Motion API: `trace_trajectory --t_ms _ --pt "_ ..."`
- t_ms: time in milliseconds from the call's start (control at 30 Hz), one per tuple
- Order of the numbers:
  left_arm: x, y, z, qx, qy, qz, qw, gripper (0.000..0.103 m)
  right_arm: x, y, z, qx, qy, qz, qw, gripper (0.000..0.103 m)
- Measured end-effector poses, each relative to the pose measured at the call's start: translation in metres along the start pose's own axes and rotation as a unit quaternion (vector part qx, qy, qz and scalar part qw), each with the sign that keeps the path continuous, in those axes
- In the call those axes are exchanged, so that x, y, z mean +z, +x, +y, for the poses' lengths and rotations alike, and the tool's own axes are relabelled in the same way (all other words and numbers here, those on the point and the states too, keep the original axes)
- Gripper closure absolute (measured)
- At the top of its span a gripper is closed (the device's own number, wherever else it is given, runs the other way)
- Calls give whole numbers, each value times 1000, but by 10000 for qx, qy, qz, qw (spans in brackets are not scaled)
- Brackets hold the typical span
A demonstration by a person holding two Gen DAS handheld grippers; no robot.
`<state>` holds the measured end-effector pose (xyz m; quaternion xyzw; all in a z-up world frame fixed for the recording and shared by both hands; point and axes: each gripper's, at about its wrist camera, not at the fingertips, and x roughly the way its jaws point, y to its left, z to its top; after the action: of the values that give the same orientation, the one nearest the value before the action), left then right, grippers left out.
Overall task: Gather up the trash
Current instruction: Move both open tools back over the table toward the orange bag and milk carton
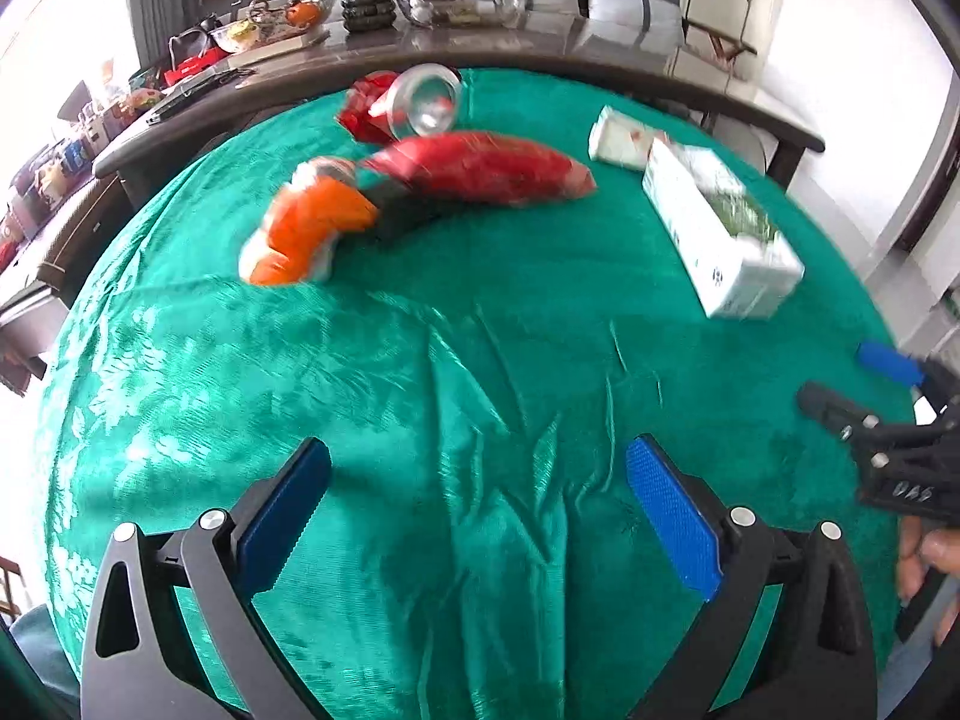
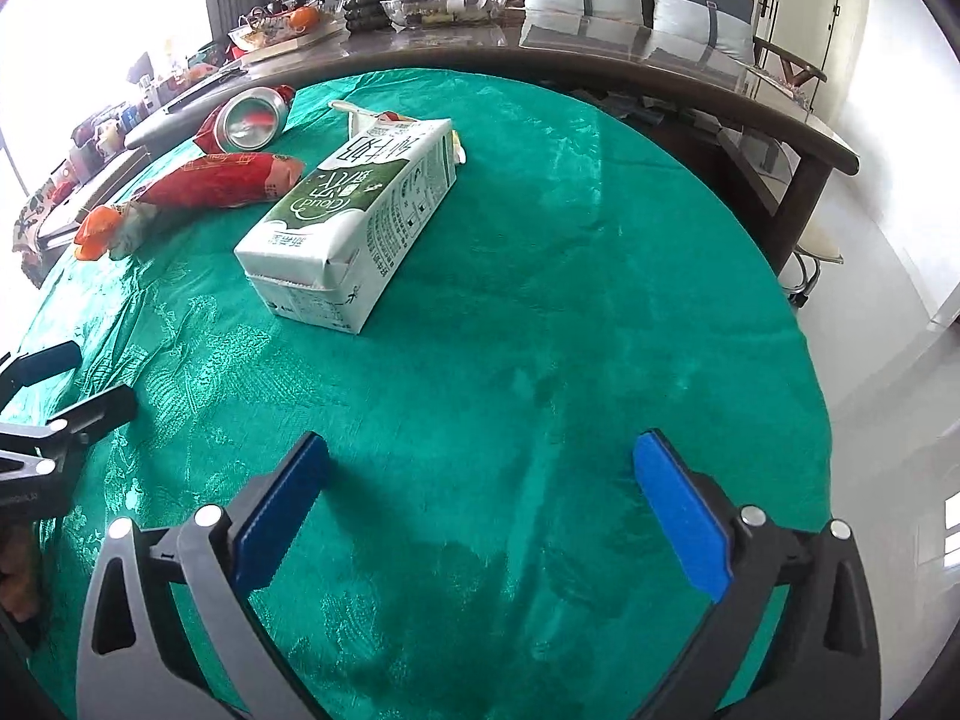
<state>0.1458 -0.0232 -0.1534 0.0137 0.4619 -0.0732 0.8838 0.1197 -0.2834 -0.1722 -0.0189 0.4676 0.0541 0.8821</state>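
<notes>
5 pieces of trash lie on my bench under its green patterned cloth (image 2: pixel 540 360): a white-and-green drink carton on its side (image 2: pixel 354 210), a smaller white carton (image 1: pixel 621 138) just behind it, a long red plastic wrapper (image 2: pixel 225 180), a crumpled orange-and-white wrapper (image 1: pixel 309 228), and a tipped metal can (image 2: pixel 252 117) at the far edge. Both of my tools hover above bare cloth with nothing collected yet. My left gripper (image 1: pixel 477 516) has its blue fingers spread wide and empty; my right gripper (image 2: pixel 480 510) is likewise spread, pinching nothing. I judge this the approach step. Next, my right fingers need to travel forward-left to straddle the big carton across its narrow sides.
</notes>
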Motion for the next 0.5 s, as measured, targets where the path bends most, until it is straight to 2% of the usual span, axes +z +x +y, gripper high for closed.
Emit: trace_trajectory --t_ms 133,233,333,367,467,500 --pt "31 -23 39 -254 -475 -391 9978 5 0 0 0 1 1 1 10000 4" --pt "60 -15 61 -462 -572 -274 9969 5 0 0 0 -2 0 0 10000 4" --pt "80 4 72 -357 -442 -70 9984 7 0 0 -1 -2 0 -1 10000 4" --pt "85 9 74 -434 -371 -27 9984 8 0 0 -1 -1 1 -1 10000 4" --pt "90 22 77 -528 -256 173 9981 29 0 0 -1 0 2 -1 10000 4" --pt "89 27 80 -591 -218 283 9976 44 0 0 -1 0 1 0 10000 4"
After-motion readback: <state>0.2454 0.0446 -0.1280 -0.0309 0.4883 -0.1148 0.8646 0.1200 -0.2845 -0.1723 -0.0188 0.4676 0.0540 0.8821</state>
